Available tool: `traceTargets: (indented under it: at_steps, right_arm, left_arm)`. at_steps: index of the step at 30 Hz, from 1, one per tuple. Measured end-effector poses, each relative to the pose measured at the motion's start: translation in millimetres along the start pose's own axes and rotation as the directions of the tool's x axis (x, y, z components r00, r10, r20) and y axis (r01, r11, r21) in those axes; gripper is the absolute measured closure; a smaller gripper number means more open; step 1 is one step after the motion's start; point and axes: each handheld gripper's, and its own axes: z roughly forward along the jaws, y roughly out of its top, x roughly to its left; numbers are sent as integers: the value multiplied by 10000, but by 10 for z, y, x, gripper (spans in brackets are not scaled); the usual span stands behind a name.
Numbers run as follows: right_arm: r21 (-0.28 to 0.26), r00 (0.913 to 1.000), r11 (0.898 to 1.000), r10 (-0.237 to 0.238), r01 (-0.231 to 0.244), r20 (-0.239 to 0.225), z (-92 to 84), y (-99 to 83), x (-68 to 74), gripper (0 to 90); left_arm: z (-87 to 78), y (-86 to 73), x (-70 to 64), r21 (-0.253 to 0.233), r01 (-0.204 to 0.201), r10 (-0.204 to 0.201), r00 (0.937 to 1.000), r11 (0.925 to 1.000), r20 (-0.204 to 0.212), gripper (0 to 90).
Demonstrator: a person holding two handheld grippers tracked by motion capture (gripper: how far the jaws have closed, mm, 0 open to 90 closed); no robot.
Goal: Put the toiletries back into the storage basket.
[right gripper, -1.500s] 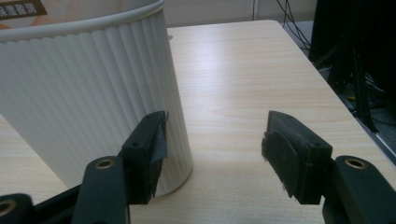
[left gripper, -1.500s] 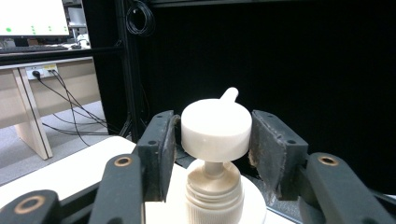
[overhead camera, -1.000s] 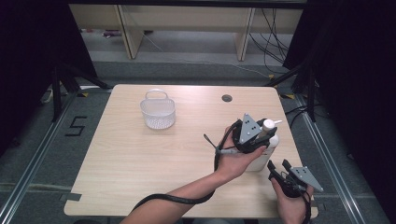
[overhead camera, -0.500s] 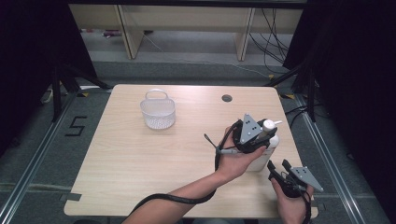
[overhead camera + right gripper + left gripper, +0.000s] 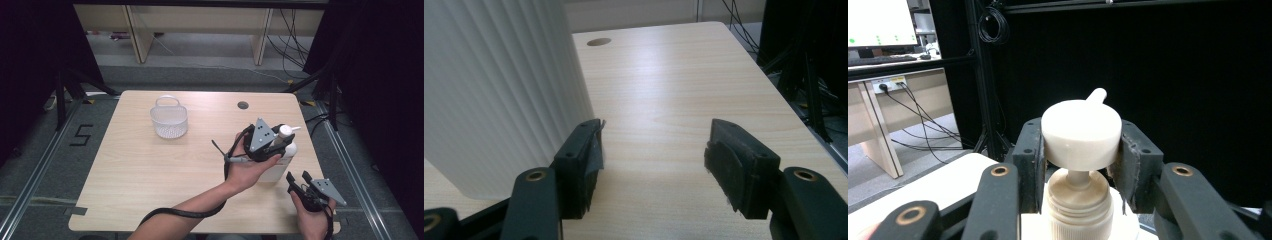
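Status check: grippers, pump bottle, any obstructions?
Left gripper shut on pump head. Right gripper open beside bottle, nothing held. Basket far off; nothing in the way.

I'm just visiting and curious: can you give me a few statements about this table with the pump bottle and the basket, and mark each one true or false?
1. The left gripper has its jaws closed on the round white pump head of the white plastic pump bottle. True.
2. The right gripper is holding the bottle too. False: its jaws stand open with bare table between them, beside the bottle's ribbed side.
3. The clear plastic basket with a handle stands apart from the bottle, toward the far left of the light wooden table. True.
4. The bottle lies on its side. False: it stands upright, with its spout at the top.
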Motion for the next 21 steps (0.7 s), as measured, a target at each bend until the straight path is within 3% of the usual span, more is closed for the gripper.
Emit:
traceTargets:
  at_steps: [1,4,5,16,21]
  right_arm:
    - [-46,9998,9998,-180,180,-42,5,2,-16,398]
    - [-156,9999,9998,-116,115,-34,12,-3,-7,398]
    - [-362,9985,9979,-542,543,19,26,1,-36,398]
    - [-376,9985,9978,-539,540,25,29,0,-35,397]
    - [-315,9983,9978,-578,579,47,28,1,-38,398]
  left_arm:
    - [-29,18,24,-10,28,-28,10000,10000,-17,591]
    - [-121,77,94,-82,52,-54,9999,10000,-159,591]
    - [-151,98,117,-103,37,-39,9998,9999,-208,591]
    - [-492,282,419,-194,-237,220,9965,9995,-810,591]
    - [-648,317,599,-203,-388,361,9922,9990,-1192,591]
